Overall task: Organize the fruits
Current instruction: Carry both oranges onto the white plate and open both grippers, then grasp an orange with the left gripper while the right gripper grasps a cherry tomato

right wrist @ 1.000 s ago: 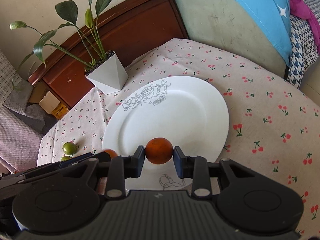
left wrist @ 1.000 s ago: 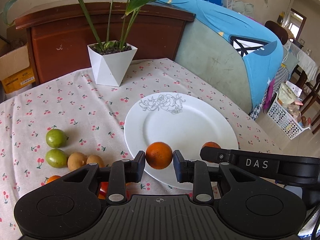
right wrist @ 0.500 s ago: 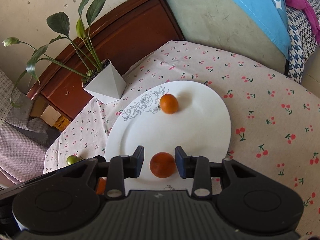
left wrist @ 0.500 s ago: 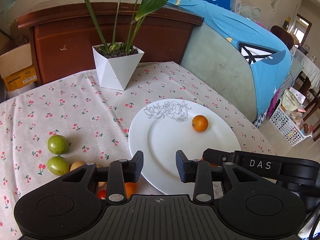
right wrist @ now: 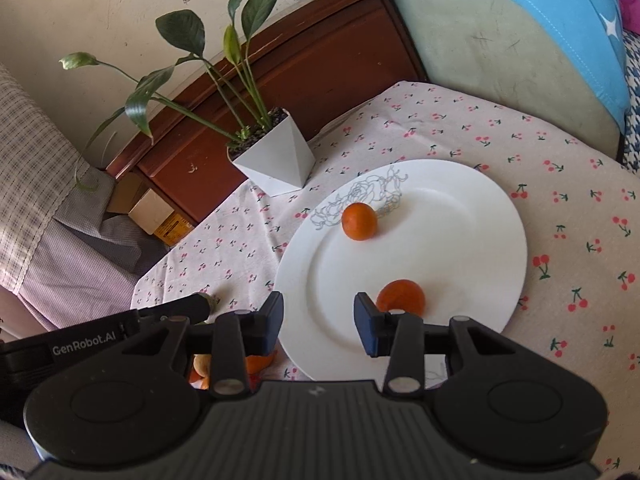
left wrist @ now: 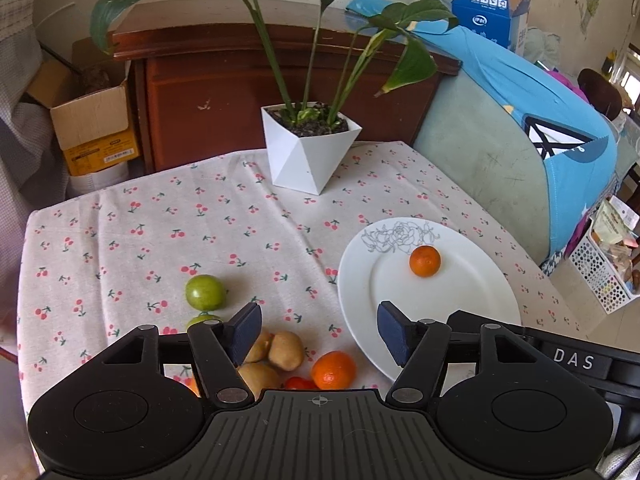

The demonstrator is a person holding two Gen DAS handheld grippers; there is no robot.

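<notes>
Two round, glossy oranges, showing no long axis, are sitting on the white plate [right wrist: 472,200]: far orange [right wrist: 359,221], near orange [right wrist: 401,297]. Left gripper [left wrist: 318,334] and right gripper [right wrist: 319,322] are both gaping, released.

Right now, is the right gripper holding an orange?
No. The right gripper is open with nothing between its fingers; the near orange lies loose on the plate.

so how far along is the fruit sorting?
Done: two oranges sit on the plate, one by the rose print, one near the right gripper. In hand: nothing; the left gripper is open too. Left on the cloth: another orange, two green fruits, brown fruits and something red.
</notes>
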